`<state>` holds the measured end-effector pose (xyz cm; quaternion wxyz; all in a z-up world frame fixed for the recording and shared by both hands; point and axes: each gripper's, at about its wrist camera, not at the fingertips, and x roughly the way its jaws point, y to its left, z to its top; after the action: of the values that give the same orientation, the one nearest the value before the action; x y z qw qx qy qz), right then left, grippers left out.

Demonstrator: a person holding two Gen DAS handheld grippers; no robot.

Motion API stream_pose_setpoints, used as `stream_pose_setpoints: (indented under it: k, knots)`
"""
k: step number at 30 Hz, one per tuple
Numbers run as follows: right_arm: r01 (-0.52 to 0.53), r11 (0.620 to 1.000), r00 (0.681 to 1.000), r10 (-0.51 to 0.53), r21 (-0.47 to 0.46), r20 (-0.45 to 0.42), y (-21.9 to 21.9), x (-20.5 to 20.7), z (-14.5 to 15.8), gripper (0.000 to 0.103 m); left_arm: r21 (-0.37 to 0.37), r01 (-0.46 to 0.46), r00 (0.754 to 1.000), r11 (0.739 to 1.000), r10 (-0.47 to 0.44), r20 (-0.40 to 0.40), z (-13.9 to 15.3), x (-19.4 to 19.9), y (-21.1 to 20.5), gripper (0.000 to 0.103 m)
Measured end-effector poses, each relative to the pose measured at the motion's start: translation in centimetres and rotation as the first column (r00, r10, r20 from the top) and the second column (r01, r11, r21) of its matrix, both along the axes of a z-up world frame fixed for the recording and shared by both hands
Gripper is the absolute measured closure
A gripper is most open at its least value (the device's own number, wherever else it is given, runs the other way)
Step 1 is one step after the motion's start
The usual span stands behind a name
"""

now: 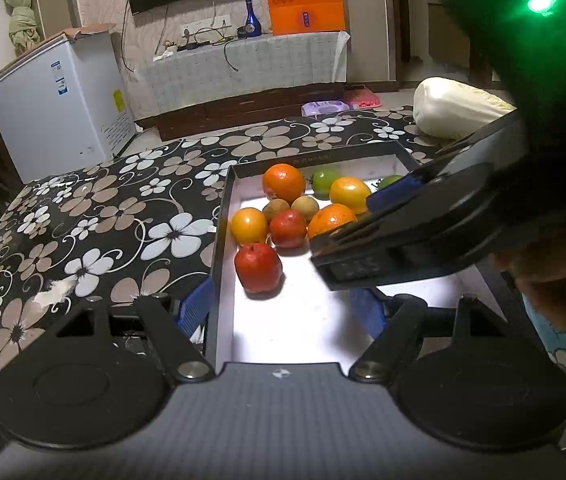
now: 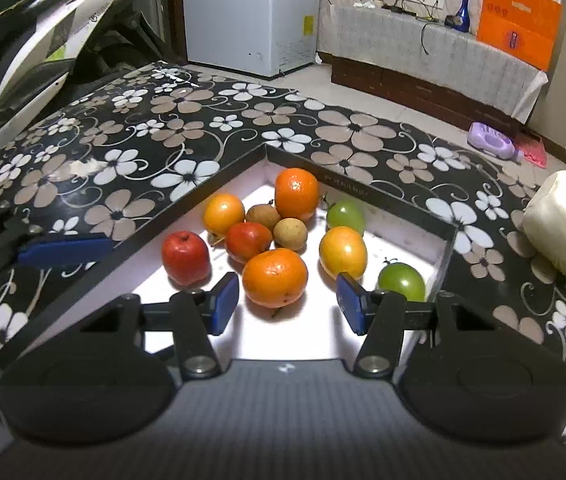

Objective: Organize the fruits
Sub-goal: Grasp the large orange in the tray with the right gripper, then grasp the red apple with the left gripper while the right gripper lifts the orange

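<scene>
While the right tool [image 2: 287,306] hangs low over the box [image 2: 357,190], its blue pads [image 2: 225,302] stand apart on either side of the nearest orange [image 2: 275,278], clear of the skin on both sides, so the jaws are open and gripping nothing. Just right of that pad gap sits a green fruit [image 2: 401,280] in the near corner, and beyond it a yellow-orange fruit [image 2: 343,252] with a second green one [image 2: 345,216] behind. Over to the left lies a red fruit [image 2: 185,258], well separate from the orange, then another red one [image 2: 247,242] tucked in with two small brown fruits [image 2: 291,234] and a yellow one [image 2: 223,213]. At the back corner a second orange [image 2: 296,194] stands tallest of the lot. All of it rests on the white floor of the black-walled box, which sits on the flowered surface [image 2: 187,128]. Switching to the other camera, the left tool [image 1: 283,312] is open too, its pads wide, one outside the box wall and one inside, nothing between them but that wall and bare white floor. A red fruit [image 1: 258,268] lies just ahead of it. A hand [image 1: 555,280] shows at the right edge. A white pillow [image 1: 455,108] rests at the far corner of the surface.
</scene>
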<state>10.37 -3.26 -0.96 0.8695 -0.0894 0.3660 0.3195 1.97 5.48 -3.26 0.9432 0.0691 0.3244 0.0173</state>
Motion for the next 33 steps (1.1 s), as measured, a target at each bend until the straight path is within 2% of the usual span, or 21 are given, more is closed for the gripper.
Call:
stream_pose_setpoints:
  k: [2, 4, 5, 11, 15, 18, 21, 24, 29, 33]
  knots:
    - [0.004, 1.0, 1.0, -0.004, -0.003, -0.01, 0.4, 0.3, -0.4, 0.048, 0.001, 0.001, 1.0, 1.0, -0.001, 0.0, 0.0, 0.1, 0.0, 0.024]
    - [-0.004, 1.0, 1.0, 0.004, 0.003, -0.027, 0.8, 0.5, -0.7, 0.06, 0.002, 0.001, 1.0, 1.0, -0.001, 0.0, -0.1, 0.2, -0.1, 0.024]
    - [-0.008, 1.0, 0.999, 0.009, 0.014, -0.039, 0.9, 0.7, -0.8, 0.061, 0.002, 0.0, 1.0, 1.0, 0.0, 0.0, -0.1, 0.3, -0.1, 0.024]
    - [0.014, 1.0, 1.0, -0.014, -0.009, -0.024, 0.7, 0.6, -0.3, 0.062, 0.007, -0.01, 1.0, 1.0, 0.01, -0.01, 0.0, 0.9, -0.4, 0.024]
    - [0.017, 1.0, 1.0, -0.017, 0.015, 0.011, -0.4, -0.1, 1.4, 0.062, -0.011, -0.028, 0.999, 1.0, 0.027, -0.023, 0.1, 1.7, -0.7, 0.025]
    - [0.023, 0.999, 0.999, -0.024, 0.03, 0.031, -1.5, -0.4, 2.6, 0.062, 0.005, -0.033, 0.999, 0.999, 0.033, -0.024, 0.1, 2.1, -1.8, 0.026]
    - [0.029, 0.999, 0.999, -0.031, 0.042, 0.038, -2.6, -0.7, 3.2, 0.062, 0.022, -0.04, 0.998, 0.999, 0.041, -0.049, -0.3, 2.5, -2.8, 0.026]
    - [0.03, 0.999, 0.999, -0.032, 0.039, 0.041, -3.5, -1.0, 3.5, 0.062, 0.004, -0.04, 0.995, 0.999, 0.04, -0.087, -0.5, 3.1, -3.2, 0.031]
    - [0.034, 0.999, 0.998, -0.035, 0.031, 0.043, -4.6, -1.4, 3.6, 0.062, -0.01, -0.078, 0.991, 0.997, 0.076, -0.107, -0.2, 3.8, -3.0, 0.031]
    - [0.035, 0.999, 0.998, -0.036, 0.032, 0.042, -5.1, -1.4, 3.6, 0.062, -0.033, -0.133, 0.983, 0.991, 0.127, -0.13, 0.4, 4.0, -1.2, 0.031]
